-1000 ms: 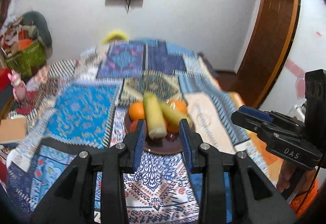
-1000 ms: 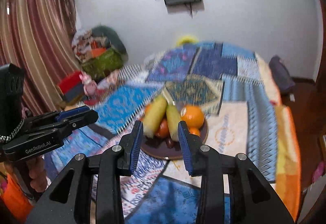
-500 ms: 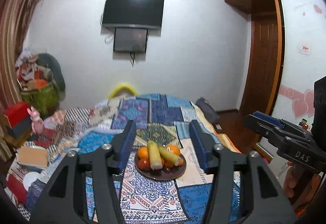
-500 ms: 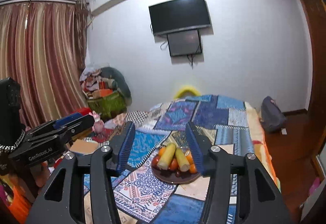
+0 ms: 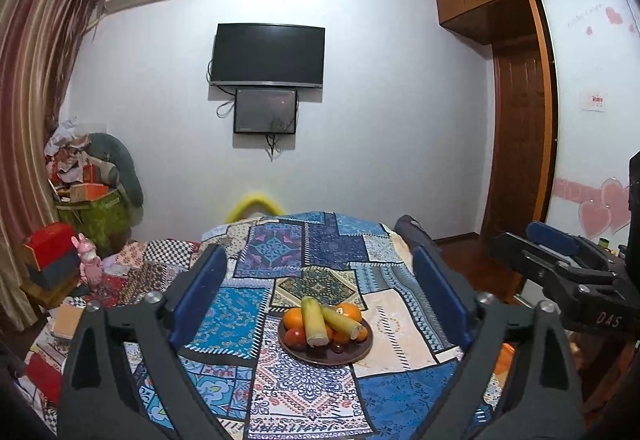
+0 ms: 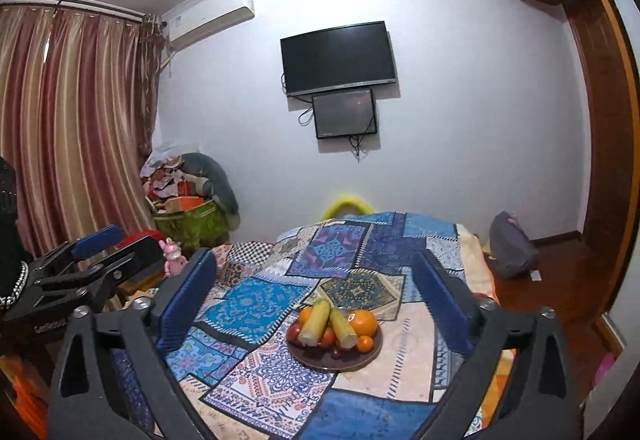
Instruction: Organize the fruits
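Both grippers hang well back from the bed (image 5: 304, 260), held up at about the same height and pointed down its length, so that each one frames the fruit between its own blue pads. The left gripper (image 5: 320, 300) has its jaws spread wide with nothing between them, and the right gripper (image 6: 316, 300) is spread just as wide and just as empty, which suits a stance of looking on, not of reaching. The fruit is all gathered on a dark round plate (image 5: 356, 354) that sits on the patchwork quilt (image 6: 256, 304) near the foot of the bed: two long pale-green pieces (image 6: 316, 320) lie side by side across the top with their cut ends toward me, propped on oranges (image 6: 363, 322) and smaller red fruits (image 5: 295, 336) beneath, and a few small dark ones (image 6: 335, 353) rest on the plate's near rim. Piling the long pieces on the round ones keeps everything within the rim, and no fruit lies loose on the quilt that I can see. So the fruit already sits heaped together in one place; that fits either a tidy finish or a heap waiting to be sorted out, and I cannot say which
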`<state>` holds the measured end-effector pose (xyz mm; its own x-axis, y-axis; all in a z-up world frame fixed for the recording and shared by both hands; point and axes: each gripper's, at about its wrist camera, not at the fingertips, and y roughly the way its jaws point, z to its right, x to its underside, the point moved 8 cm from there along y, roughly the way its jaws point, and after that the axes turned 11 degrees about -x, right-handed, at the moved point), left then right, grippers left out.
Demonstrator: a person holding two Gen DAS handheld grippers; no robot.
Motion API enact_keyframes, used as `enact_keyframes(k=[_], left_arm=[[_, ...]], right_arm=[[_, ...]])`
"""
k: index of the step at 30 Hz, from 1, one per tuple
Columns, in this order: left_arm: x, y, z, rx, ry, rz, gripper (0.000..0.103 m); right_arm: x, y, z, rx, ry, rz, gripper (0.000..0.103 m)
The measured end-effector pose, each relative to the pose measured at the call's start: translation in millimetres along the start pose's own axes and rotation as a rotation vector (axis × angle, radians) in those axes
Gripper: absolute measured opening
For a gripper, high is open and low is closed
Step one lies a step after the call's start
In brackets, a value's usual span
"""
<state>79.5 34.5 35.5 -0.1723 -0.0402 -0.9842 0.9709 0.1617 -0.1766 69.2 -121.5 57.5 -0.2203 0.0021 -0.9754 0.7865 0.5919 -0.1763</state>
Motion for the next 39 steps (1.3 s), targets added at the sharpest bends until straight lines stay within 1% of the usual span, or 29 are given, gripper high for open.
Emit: enact_keyframes(k=[2, 9, 39], left_arm=[[0.4, -2.5, 0.2, -0.004, 0.000, 0.001, 0.100], [2.5, -5.4, 2.3, -0.013, 0.013, 0.007, 0.103], [4.4, -4.9, 7.8, -0.005, 0.027, 0.000, 0.103]], right_arm=[[0.4, -2.1, -1.3, 0.011, -0.007, 0.004, 0.103], [3.2, -5.6, -2.2, 0.037, -0.024, -0.004, 0.103], [-0.2, -11.9, -1.8, 0.059, -0.025, 0.007, 0.103]])
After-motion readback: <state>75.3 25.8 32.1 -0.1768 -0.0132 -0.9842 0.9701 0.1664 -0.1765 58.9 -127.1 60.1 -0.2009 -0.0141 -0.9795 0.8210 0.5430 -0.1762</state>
